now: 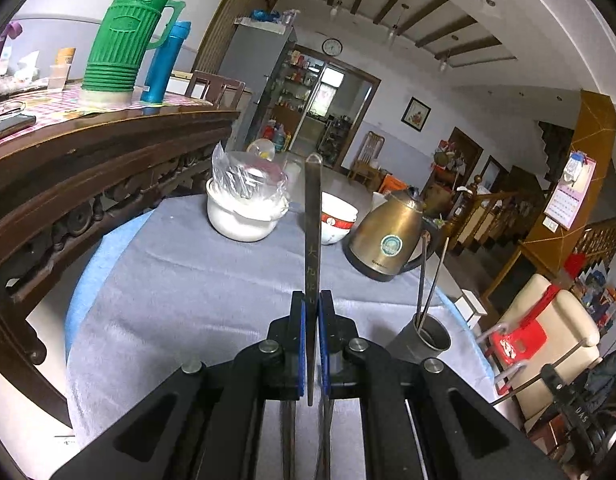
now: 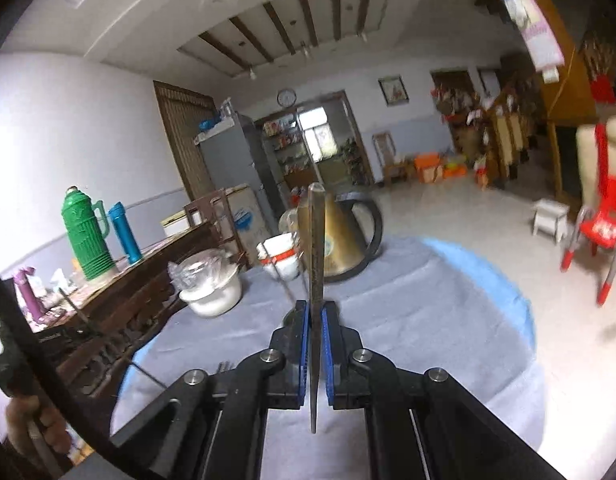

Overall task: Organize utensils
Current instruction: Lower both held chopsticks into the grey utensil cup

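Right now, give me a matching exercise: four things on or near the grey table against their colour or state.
Things:
1. thermos
2. kettle
3. utensil holder
4. white pot

States:
A. grey, holds two chopsticks
B. green, on the wooden sideboard
C. topped with clear plastic
D. brass-coloured, black handle

Pairs: 1-B, 2-D, 3-A, 4-C

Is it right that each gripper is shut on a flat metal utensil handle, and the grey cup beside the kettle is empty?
Not quite: the grey cup beside the kettle already holds two chopsticks, as the left wrist view shows. Both grips are right.
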The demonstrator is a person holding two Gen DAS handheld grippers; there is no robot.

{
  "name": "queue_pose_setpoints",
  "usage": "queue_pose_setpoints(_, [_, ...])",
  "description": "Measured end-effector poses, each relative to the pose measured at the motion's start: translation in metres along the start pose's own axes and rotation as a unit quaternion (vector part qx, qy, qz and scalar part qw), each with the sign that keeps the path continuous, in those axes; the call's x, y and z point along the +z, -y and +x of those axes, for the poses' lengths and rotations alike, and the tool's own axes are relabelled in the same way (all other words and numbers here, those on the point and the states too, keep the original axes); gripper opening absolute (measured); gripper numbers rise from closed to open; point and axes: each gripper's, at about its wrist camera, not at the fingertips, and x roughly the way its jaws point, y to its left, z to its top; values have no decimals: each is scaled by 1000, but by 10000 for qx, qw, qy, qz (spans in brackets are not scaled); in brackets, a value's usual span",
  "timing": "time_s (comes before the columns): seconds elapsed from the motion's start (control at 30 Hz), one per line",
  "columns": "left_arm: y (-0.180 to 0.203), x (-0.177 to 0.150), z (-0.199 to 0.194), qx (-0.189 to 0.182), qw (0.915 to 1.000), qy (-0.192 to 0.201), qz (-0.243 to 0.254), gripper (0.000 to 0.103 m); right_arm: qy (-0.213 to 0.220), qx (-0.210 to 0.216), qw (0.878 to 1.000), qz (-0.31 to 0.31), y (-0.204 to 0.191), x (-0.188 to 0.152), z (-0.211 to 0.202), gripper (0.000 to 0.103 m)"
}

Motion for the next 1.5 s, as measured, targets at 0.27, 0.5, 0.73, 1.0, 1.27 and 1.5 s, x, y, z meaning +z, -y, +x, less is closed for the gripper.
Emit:
queue_pose_setpoints(0.27, [-1, -1, 6, 92, 9998, -149, 22, 6, -656, 482, 9931, 844, 16, -19, 28, 7])
queue_pose_setpoints(0.5, [5, -1, 19, 372, 9985, -397, 97, 6, -590, 593, 9936, 757, 12, -11, 29, 7])
queue_pose_setpoints(0.73, [11, 6, 29, 632, 9961, -603, 117, 6, -414, 730, 9946, 607, -2, 5, 29, 7])
queue_pose_setpoints(1.0, [23, 14, 26, 648, 9961, -533, 260, 6, -135, 830, 9955, 437, -15, 26, 21, 7])
queue_pose_setpoints(1.27, [30, 22, 25, 548, 9968, -496, 299, 6, 27, 881, 9954, 364, -18, 37, 17, 7])
queue_pose_setpoints(1.5, [46, 44, 24, -8, 9993, -345, 173, 6, 317, 830, 9956, 292, -16, 58, 11, 7])
